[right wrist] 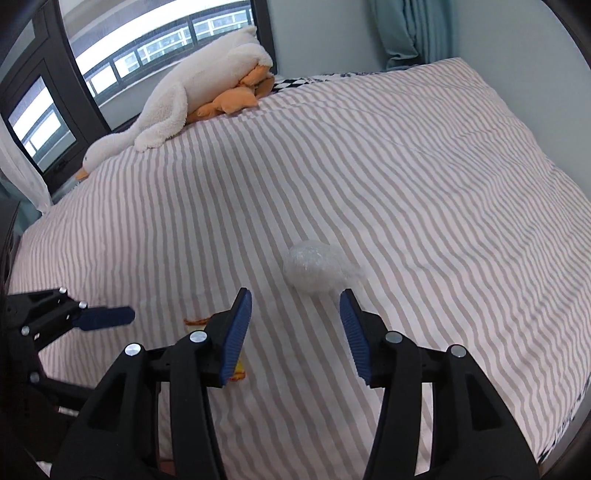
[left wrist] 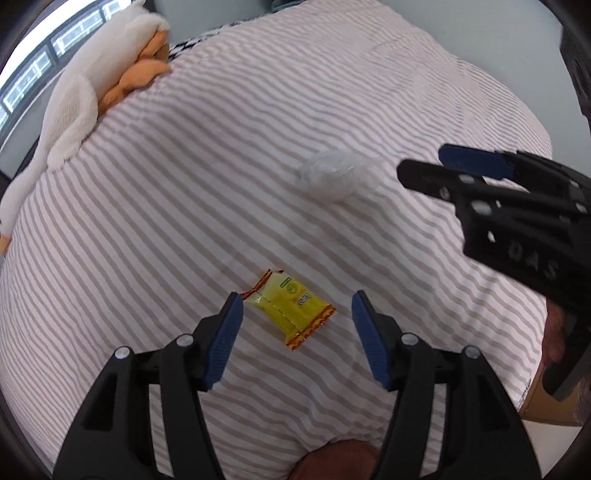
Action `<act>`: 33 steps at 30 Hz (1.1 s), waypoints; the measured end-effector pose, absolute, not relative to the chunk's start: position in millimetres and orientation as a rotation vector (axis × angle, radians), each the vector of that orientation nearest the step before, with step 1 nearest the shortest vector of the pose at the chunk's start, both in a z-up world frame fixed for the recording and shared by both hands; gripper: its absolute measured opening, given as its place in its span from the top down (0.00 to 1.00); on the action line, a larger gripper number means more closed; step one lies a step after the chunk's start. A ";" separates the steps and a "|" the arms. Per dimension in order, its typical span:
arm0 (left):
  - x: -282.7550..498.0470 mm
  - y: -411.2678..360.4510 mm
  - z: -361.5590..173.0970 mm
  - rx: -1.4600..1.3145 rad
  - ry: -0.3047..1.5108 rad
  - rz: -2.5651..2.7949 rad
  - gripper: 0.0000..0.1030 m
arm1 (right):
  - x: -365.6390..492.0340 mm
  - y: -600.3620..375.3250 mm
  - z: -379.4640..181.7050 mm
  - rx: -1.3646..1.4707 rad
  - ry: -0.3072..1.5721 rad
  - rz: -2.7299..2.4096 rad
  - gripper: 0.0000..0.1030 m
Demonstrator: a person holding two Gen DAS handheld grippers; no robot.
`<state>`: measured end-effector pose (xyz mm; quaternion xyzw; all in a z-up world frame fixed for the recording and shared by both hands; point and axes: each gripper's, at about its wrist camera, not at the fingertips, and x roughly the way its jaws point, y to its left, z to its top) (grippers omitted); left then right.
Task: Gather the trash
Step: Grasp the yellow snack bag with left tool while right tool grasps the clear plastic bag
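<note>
Yellow wrapper [left wrist: 288, 314] between wide left tongs [left wrist: 297, 301], clear crumpled plastic [right wrist: 314, 267] before parted right tongs [right wrist: 295, 299]

Bedroom in a home.
Striped bed cover [right wrist: 369, 177] spreads ahead of both tongs; plush goose [right wrist: 184, 99] lies at its far left edge, dark-framed window [right wrist: 92, 66] behind it, teal curtain [right wrist: 406, 29] far ahead to the right.

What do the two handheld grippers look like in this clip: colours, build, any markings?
Both are black plastic scissor-style frames with silver rivets and blue ribbed pads. The left gripper and right gripper look alike. The right gripper's body shows embossed lettering, unclear. No cables or sleeves are visible.
</note>
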<state>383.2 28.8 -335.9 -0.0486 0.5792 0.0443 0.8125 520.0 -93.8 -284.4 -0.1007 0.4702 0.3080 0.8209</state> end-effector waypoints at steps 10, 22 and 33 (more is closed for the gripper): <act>397.8 35.9 -407.4 -0.177 1.302 0.076 0.40 | 561.9 -65.7 -352.8 -0.263 1.033 0.592 0.43; 404.2 41.8 -455.6 -0.230 1.376 0.082 0.51 | 586.6 -49.5 -386.9 -0.251 1.104 0.609 0.63; 408.0 27.4 -419.6 -0.135 1.362 0.002 0.57 | 561.8 -89.1 -357.3 -0.146 1.108 0.543 0.73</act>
